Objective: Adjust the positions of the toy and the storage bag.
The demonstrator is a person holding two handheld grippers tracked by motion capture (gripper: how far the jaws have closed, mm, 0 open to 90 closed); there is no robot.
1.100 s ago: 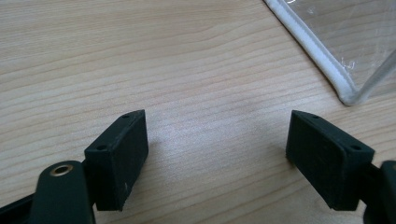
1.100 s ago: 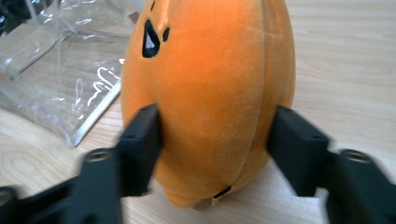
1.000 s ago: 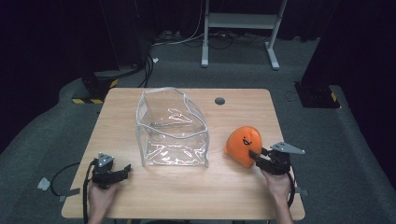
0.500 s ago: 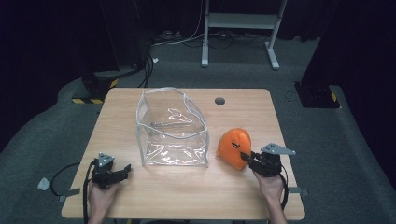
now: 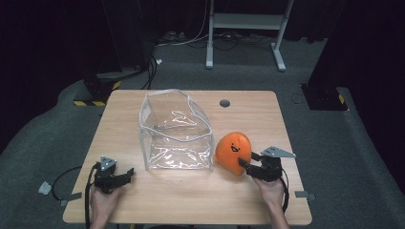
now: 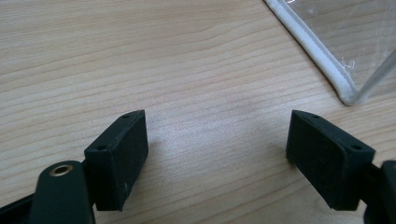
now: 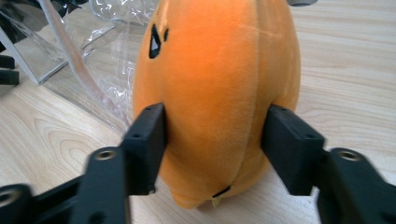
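Note:
An orange plush toy (image 5: 233, 151) with a small black face lies on the wooden table (image 5: 267, 119), touching the right side of a clear plastic bag (image 5: 174, 129). My right gripper (image 5: 246, 160) reaches in from the right with the plush (image 7: 215, 93) between its jaws. The jaws have just been opening. My right gripper (image 7: 215, 126) has its pads lying against the toy's sides without visibly denting it. Near the front left edge my left gripper (image 5: 126, 176) rests open on the table. In the left gripper view, my left gripper (image 6: 217, 140) has only bare wood between its pads.
The bag's white-edged corner (image 6: 322, 56) lies just beyond the left jaws, and its crinkled wall (image 7: 93, 56) stands beside the plush. A dark round hole (image 5: 224, 103) marks the table's far side. A metal stand (image 5: 243, 28) stands on the floor behind.
The right gripper and the plush have moved left, up against the bag. The right jaws stand wider than before. The left gripper has not moved.

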